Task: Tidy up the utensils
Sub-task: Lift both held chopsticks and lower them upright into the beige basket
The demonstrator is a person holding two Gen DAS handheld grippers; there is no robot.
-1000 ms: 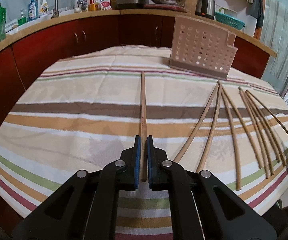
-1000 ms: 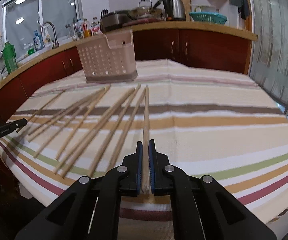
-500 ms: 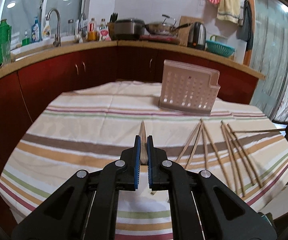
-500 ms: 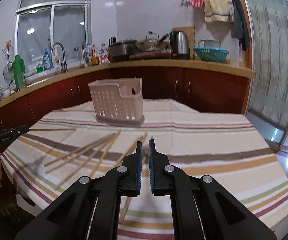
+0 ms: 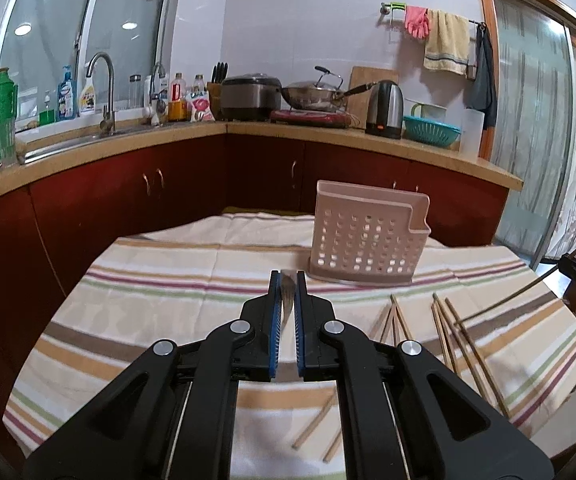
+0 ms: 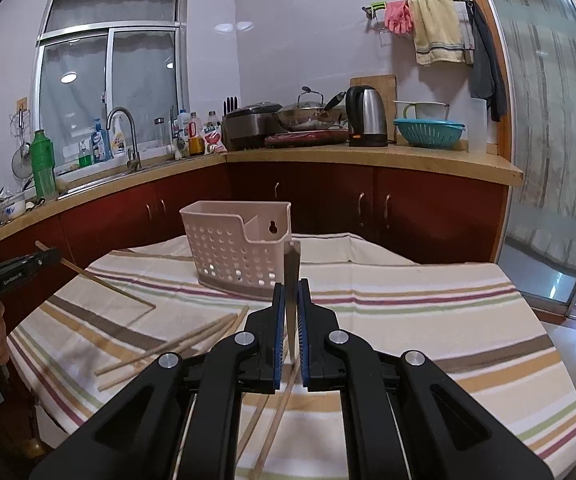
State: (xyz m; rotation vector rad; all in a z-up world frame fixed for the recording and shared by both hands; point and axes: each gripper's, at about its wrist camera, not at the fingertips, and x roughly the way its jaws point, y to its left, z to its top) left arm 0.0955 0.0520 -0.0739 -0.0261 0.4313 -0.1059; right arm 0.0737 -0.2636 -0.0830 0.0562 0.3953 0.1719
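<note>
Two chopsticks, one pinched in each gripper, left (image 5: 287,293) and right (image 6: 291,300); risk: slipping mid-air before the basket (image 6: 231,248)

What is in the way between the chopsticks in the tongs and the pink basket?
Nothing visible. The left tongs and right tongs each hold one chopstick lifted above the striped tablecloth. Only bare cloth lies ahead to the pink basket. The loose chopsticks lie lower, off to the side.

left chopstick (image 5: 286,294) | right chopstick (image 6: 291,276) | both lifted off table (tips up)
</note>
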